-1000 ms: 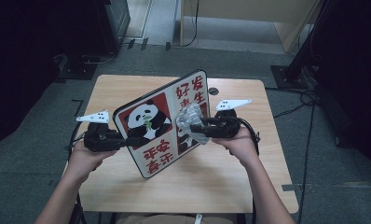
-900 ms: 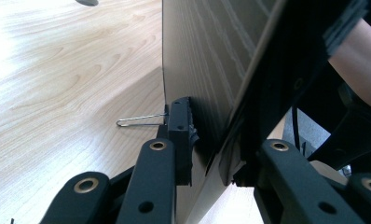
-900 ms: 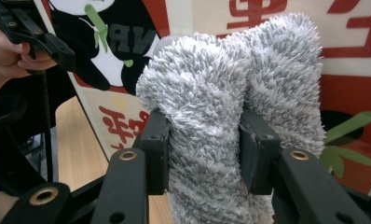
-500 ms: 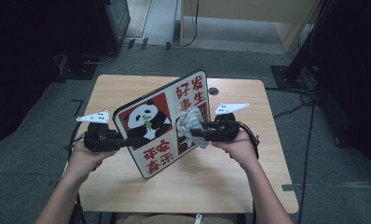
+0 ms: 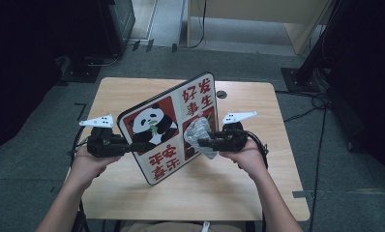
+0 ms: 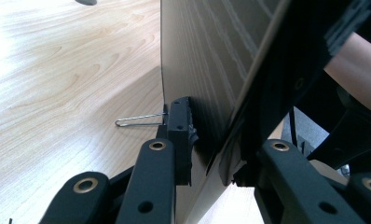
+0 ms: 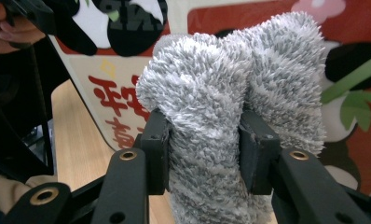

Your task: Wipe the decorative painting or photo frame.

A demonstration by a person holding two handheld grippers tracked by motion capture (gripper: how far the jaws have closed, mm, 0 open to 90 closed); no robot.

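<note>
At the left of the high view, the left gripper reaches level toward the middle of the table and has the left edge of the board pinched between its jaws. The left gripper view shows the jaws closed down on that edge, one pad on the plain wood-grain back and the other on the dark side, with a thin wire loop sticking out beside the pad.

The board, printed with a panda and red characters, stands tilted on its lower corner over the table's middle, its picture face toward the person.

To the right, the right gripper points left at the board, jaws squeezed narrow on a grey fluffy cloth. In the right gripper view the cloth bulges out above both pads and presses against the board's face.
</note>
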